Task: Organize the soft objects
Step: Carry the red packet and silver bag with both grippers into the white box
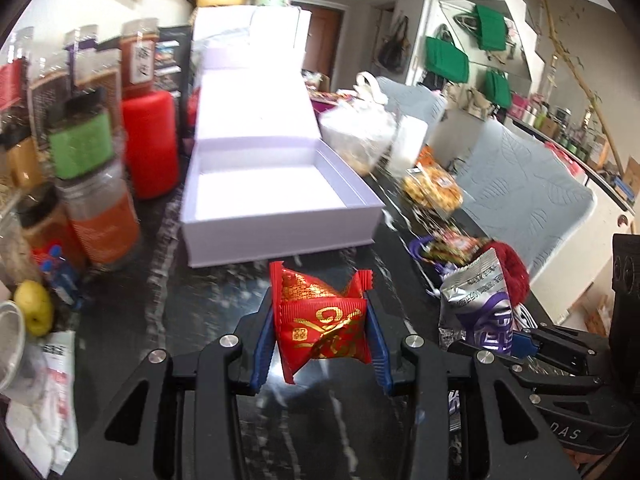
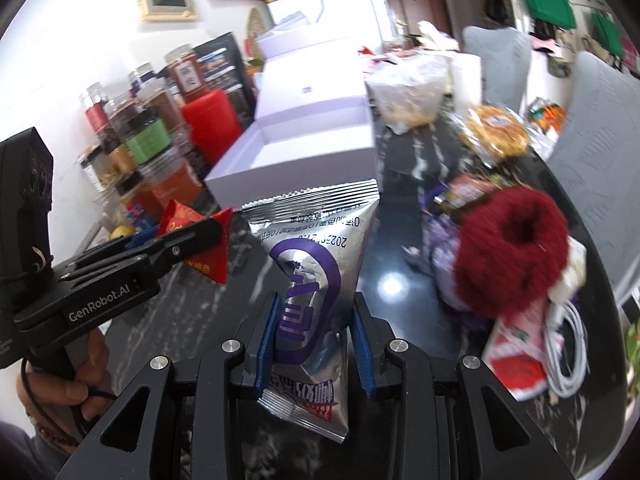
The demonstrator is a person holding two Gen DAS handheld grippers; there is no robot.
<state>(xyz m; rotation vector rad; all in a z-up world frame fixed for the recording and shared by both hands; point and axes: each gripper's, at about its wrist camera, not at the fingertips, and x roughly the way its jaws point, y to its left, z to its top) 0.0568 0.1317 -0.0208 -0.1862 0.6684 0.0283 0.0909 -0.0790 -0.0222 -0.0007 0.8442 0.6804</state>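
- The jars (image 1: 92, 184) along the left wall are smeared by motion, their labels unreadable; the snack bags (image 1: 430, 188) further down the counter (image 1: 192, 308) are a blur too; the lower end of the silver packet (image 2: 312, 304) runs down behind the tongs' frame in the right wrist view
- The white box (image 1: 276, 200) stands open on the dark marbled counter, its lid tilted back behind it; its inside shows bare white; a clear plastic bag (image 1: 360, 136) with pale yellowish contents sits just beside its far right corner, the contents too blurred to name
- The left tongs (image 1: 320, 340) are closed narrow on a red packet (image 1: 320, 320) with gold print, both blue pads pressing its sides; the packet is off the counter, in front of the box's near wall
- The right tongs (image 2: 316, 340) are pinched on the silver packet with purple lettering, its crimped top standing up above the pads; a hand (image 2: 68, 384) grips the left handle at the lower left
- A dark red fluffy ring (image 2: 516, 248) lies on the clutter at the right, beside a white cable (image 2: 568, 348)
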